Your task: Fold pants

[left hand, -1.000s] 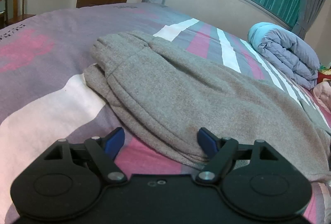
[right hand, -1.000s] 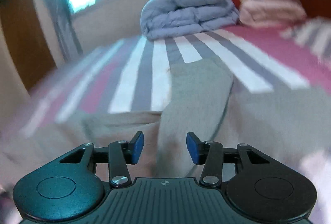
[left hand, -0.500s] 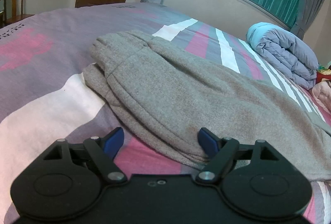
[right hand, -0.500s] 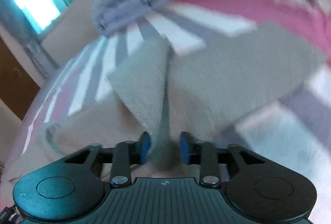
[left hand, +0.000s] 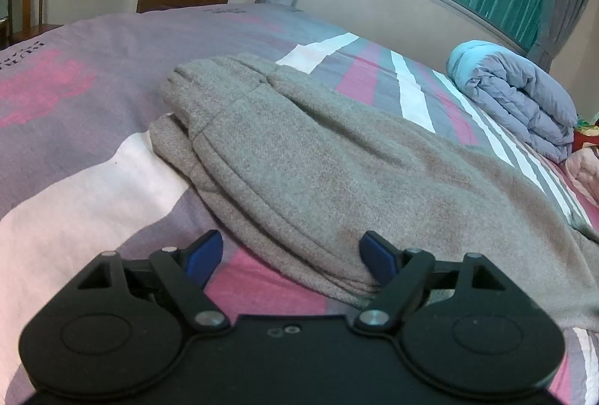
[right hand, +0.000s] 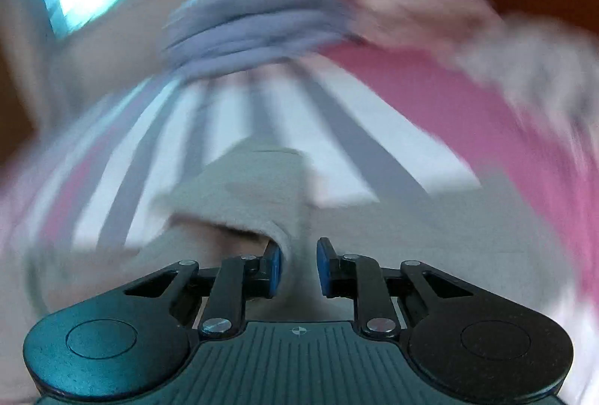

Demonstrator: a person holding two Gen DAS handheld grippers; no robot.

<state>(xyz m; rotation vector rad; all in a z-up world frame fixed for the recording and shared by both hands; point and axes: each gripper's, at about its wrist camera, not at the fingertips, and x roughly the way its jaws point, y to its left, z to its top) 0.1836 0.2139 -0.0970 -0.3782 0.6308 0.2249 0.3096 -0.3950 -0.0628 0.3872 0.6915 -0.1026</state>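
Left wrist view: grey pants [left hand: 307,158] are lying across the striped bed [left hand: 75,180], already doubled leg on leg, waistband end toward the door.
Left hand-held gripper [left hand: 290,251]: its jaws are standing wide, hovering at the near seam edge and holding nothing.
Right wrist view: heavily blurred; the right hand-held gripper [right hand: 297,264] is standing narrow, with a ridge of the pants [right hand: 258,195] running between the blue pads [right hand: 272,262]; whether it is truly pinched cannot be told.
Handling: the fabric is looking like thick knit fleece, soft and limp, light, non-fragile and unlikely to slip; it is sagging wherever unsupported.
Hold points: the stacked cuffs or hem edge at the right, and the doubled seam edge at the left, are offering the firmest purchase, by judgement.
Change from earlier: the left view is staying almost unchanged; the right jaws are closing in from a wider gap and the leg end is rising off the bed.
Background: a folded blue quilt [left hand: 520,94] is sitting near the window.
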